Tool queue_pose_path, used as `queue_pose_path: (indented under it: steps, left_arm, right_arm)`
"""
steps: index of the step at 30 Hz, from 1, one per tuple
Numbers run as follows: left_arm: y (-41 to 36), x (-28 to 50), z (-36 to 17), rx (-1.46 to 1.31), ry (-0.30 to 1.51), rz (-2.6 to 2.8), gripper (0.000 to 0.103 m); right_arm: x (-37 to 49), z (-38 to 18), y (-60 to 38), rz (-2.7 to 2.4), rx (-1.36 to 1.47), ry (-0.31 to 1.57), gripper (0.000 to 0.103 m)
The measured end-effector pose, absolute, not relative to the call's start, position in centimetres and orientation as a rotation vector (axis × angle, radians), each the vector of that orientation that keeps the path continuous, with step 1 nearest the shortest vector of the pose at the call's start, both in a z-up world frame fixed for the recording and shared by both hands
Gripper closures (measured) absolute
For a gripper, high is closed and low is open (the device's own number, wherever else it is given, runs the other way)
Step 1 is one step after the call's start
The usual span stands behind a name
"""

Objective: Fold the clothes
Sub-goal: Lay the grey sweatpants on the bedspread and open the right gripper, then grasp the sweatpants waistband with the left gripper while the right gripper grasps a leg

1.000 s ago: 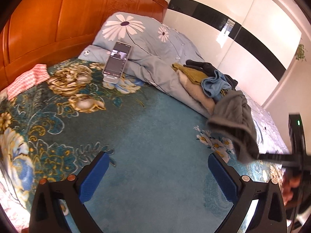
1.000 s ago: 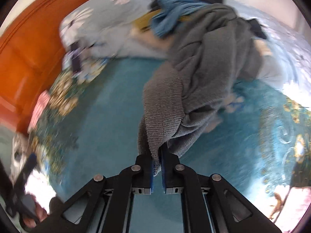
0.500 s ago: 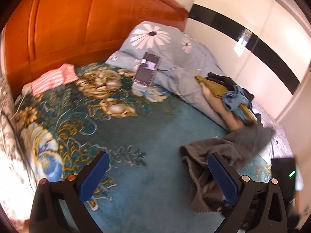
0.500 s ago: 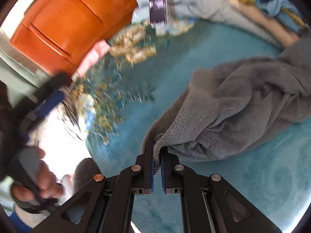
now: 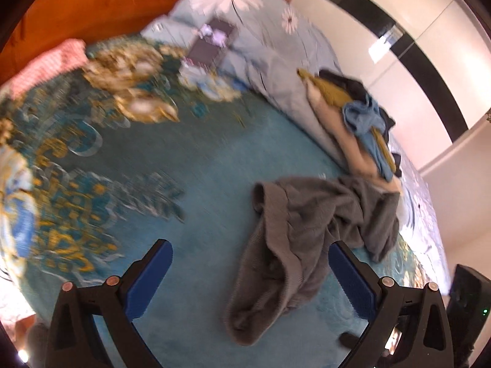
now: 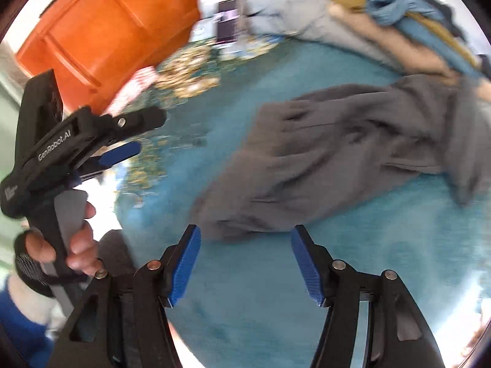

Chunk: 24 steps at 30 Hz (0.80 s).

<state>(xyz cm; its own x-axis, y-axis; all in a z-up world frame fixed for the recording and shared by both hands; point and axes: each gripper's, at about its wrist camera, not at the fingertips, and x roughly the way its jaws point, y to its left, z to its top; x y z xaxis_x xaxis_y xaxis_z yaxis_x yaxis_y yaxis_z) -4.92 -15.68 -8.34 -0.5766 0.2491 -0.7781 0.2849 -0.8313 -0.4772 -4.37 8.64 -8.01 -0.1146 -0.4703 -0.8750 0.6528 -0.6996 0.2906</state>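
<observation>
Teal bedspread (image 5: 196, 184); grey garment (image 5: 307, 233) lies crumpled on it below clothes pile (image 5: 362, 113). Right gripper (image 6: 245, 263) has just been opening, nothing between jaws. Left gripper (image 5: 250, 276) spread wide, empty.

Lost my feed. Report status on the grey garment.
Right tool jaws just opened, nothing between them. Left tool open, empty. Grey garment crumpled on the teal bedspread, unfolded. Clothes pile beside it, not blocking.
</observation>
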Motion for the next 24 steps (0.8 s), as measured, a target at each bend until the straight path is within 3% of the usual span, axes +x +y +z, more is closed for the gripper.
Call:
queue_pose_path:
  steps: [4, 9, 11, 15, 17, 19, 21, 24]
  left_arm:
    - [-13.5, -7.4, -9.8, 1.53, 0.927, -2.61, 0.007]
    - [-11.4, -10.9, -12.0, 1.689, 0.838, -2.565, 0.026]
    - [-11.2, -12.1, -13.1, 1.728, 0.845, -2.53, 0.027]
    - [-11.4, -13.8, -14.6, 1.768, 0.871, -2.469, 0.03]
    - [-11.3, -14.5, -15.3, 1.795, 0.859, -2.439, 0.041]
    - [-11.2, -15.0, -16.0, 1.835, 0.859, -2.397, 0.06]
    - [-11.3, -15.1, -16.6, 1.852, 0.885, -2.364, 0.065]
    - [-11.7, -14.7, -16.7, 1.826, 0.912, -2.351, 0.08]
  right_arm:
    - [-8.4, -8.5, 13.5, -2.094, 1.47, 0.209, 0.039]
    - [-15.0, -8.9, 20.1, -2.311, 1.572, -0.057, 0.039]
    - [-17.3, -9.1, 21.5, -2.358, 1.579, -0.157, 0.039]
    - [-21.1, -9.3, 21.4, -2.409, 1.564, -0.148, 0.039]
    - [-22.9, -9.6, 20.6, -2.42, 1.555, -0.102, 0.039]
    - [-24.8, -10.0, 19.7, -2.437, 1.554, -0.072, 0.039]
    - [-26.2, -10.5, 18.9, -2.446, 1.566, -0.02, 0.039]
    - [-27.8, -11.4, 18.1, -2.482, 1.609, 0.059, 0.039]
